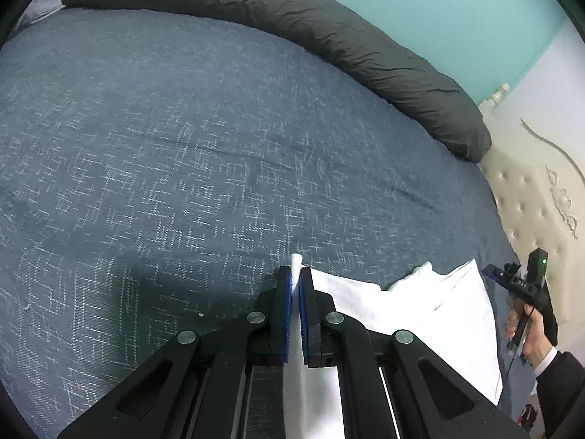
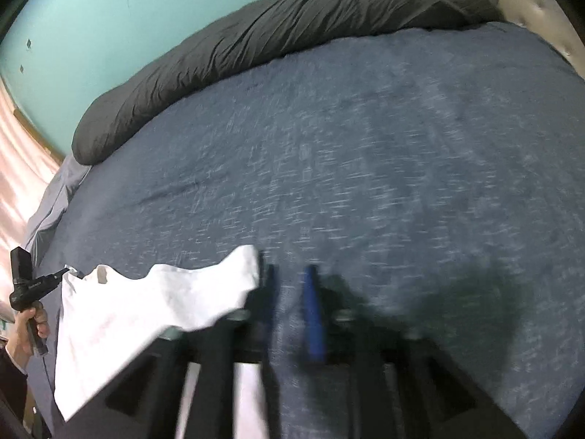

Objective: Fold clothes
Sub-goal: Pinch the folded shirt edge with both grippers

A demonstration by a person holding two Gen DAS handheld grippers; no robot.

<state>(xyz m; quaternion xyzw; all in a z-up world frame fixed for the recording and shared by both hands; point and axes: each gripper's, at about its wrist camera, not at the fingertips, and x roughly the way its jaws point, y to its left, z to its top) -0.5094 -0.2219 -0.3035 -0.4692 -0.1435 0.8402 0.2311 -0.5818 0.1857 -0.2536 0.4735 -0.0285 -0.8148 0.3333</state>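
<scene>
A white garment (image 1: 420, 314) lies on the blue patterned bedspread (image 1: 182, 146) near the front edge. My left gripper (image 1: 295, 278) is shut on a corner of the white garment, which sticks up between the blue pads. In the right wrist view the same garment (image 2: 146, 303) spreads to the left of my right gripper (image 2: 290, 274), whose fingers stand apart with nothing between them; this view is motion-blurred. The right gripper also shows in the left wrist view (image 1: 526, 285), held in a hand beyond the garment's far corner. The left gripper shows in the right wrist view (image 2: 55, 278) at the garment's corner.
A dark grey duvet roll (image 1: 329, 36) lies along the far side of the bed against a teal wall (image 1: 438, 0). A cream tufted headboard (image 1: 530, 201) stands at the right. Pink curtains (image 2: 14, 168) hang at the left in the right wrist view.
</scene>
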